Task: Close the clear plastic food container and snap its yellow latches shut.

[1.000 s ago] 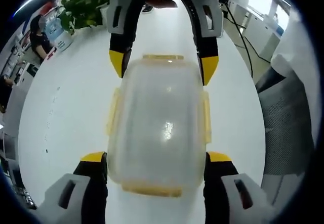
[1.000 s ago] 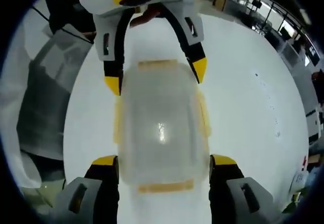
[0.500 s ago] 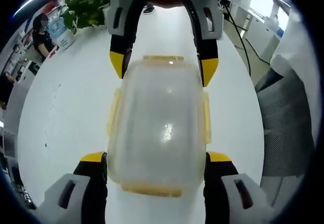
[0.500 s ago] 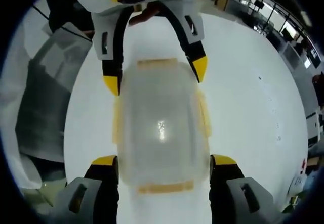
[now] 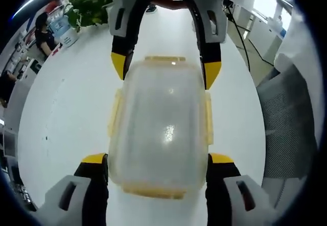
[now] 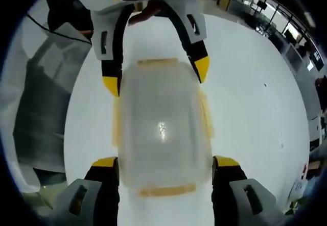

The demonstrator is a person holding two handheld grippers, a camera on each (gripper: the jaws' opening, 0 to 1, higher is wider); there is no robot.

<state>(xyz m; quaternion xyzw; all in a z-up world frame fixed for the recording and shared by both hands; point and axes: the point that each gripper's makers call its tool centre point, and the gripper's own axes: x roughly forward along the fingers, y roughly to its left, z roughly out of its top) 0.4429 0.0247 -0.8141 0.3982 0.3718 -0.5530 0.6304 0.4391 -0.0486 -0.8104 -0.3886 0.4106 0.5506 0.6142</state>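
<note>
Little has moved since the earlier frames: both views have only shifted slightly, and the container sits as before. The left gripper (image 5: 158,159) straddles one end of the clear plastic food container (image 5: 160,131), jaws spread wide outside its walls, gripping nothing. The right gripper (image 6: 165,162) flanks the opposite end the same way, released. The lid is on; yellow latches (image 5: 114,114) line its sides. The container rests mid-table on the white table (image 5: 66,93). A potted plant (image 5: 92,4) stands at the far edge, grey chairs (image 5: 288,119) alongside. No writing is legible.
</note>
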